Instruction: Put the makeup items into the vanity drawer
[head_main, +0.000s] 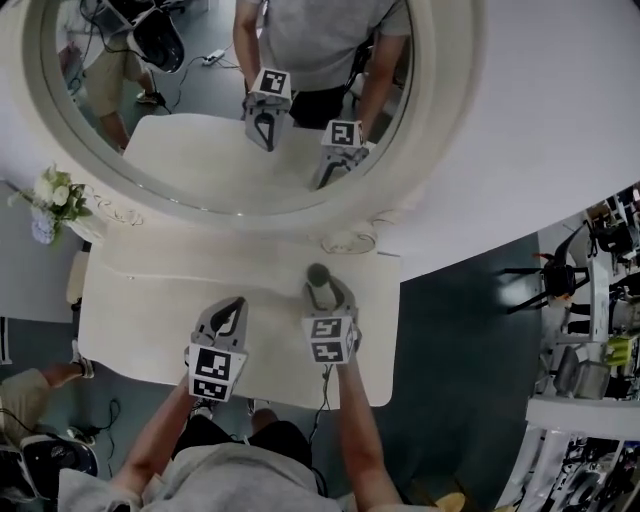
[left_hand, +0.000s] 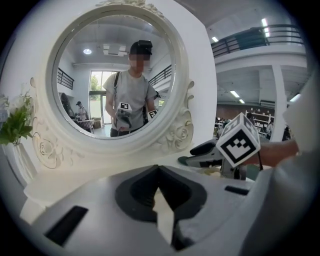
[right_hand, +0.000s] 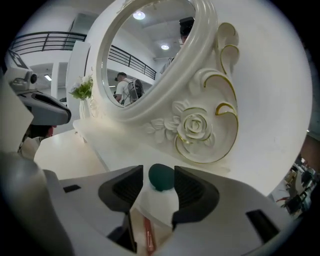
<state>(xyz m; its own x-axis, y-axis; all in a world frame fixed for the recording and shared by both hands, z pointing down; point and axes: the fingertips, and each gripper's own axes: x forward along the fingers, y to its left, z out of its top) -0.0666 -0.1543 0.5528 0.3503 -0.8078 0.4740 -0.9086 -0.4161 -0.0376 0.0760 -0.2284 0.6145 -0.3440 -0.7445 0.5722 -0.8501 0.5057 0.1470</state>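
a makeup item (right_hand: 161, 178) with a dark green rounded top and a white body stands upright on the white surface (head_main: 150, 300), between the parted jaws of the right tongs (right_hand: 158, 175). a slim pink-red stick (right_hand: 148, 234) lies just below it, partly hidden.

head looks down (all share mirror (left_hand: 117, 75))

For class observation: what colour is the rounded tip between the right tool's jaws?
The tip is dark green; right gripper view.

The mirror (head_main: 200, 170) fills the upper frame behind the table (head_main: 150, 290), with flowers (head_main: 55, 200) at its lower left. A round-topped item (head_main: 318, 275) stands right of centre, between the right gripper's (head_main: 322, 286) jaws, with the left gripper (head_main: 238, 302) to its left.
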